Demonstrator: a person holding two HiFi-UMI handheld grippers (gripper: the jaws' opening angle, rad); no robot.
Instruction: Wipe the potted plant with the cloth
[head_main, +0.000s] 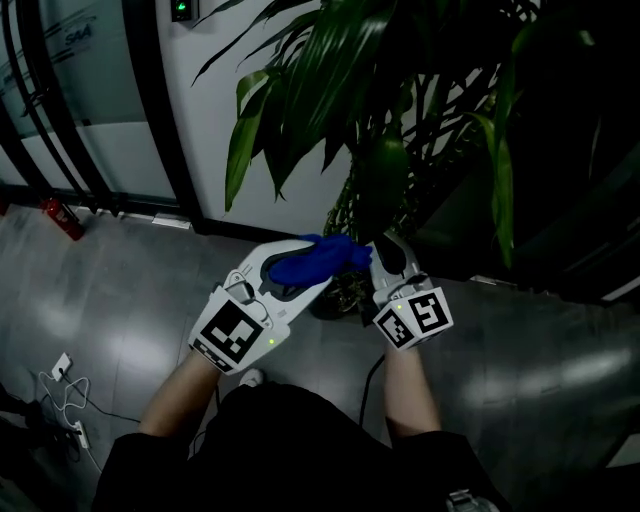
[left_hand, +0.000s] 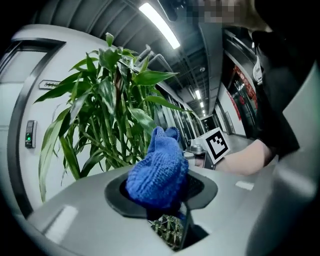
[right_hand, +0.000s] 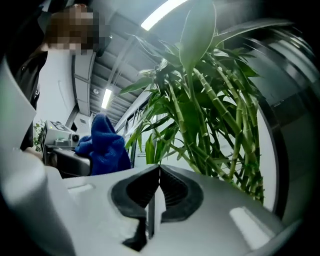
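Left hand-held gripper (head_main: 298, 268): clenched on the blue knitted cloth (left_hand: 158, 174). The jaws pinch its lower end and the rest bulges free above them.
Right hand-held gripper (head_main: 386, 246): jaws pressed together on nothing, just beside the cloth at its 3 o'clock in the head view.
Cloth, place: bunched between the two gripper tips, in the air over the grey floor (head_main: 110, 300). It is short of the leaves and touches none that I can see.
Cloth, axis: in the head view its long axis runs from about 8 to 2 o'clock. The loose end points at 2 o'clock, toward the plant's stalks.
Potted plant (head_main: 380, 120): at 12 to 1 o'clock of both grippers. The cane-like stalks are upright, the long leaves fan out and droop, and the base is dark and mostly hidden behind the grippers.
Step, as I judge it: the approach, with the cloth gripped and wiping not yet begun.
Next move, as I judge it: carry the cloth up toward 12 o'clock onto a leaf and stroke along the blade. The right gripper could steady that leaf from beneath, since the leaves look limp enough to bend away.
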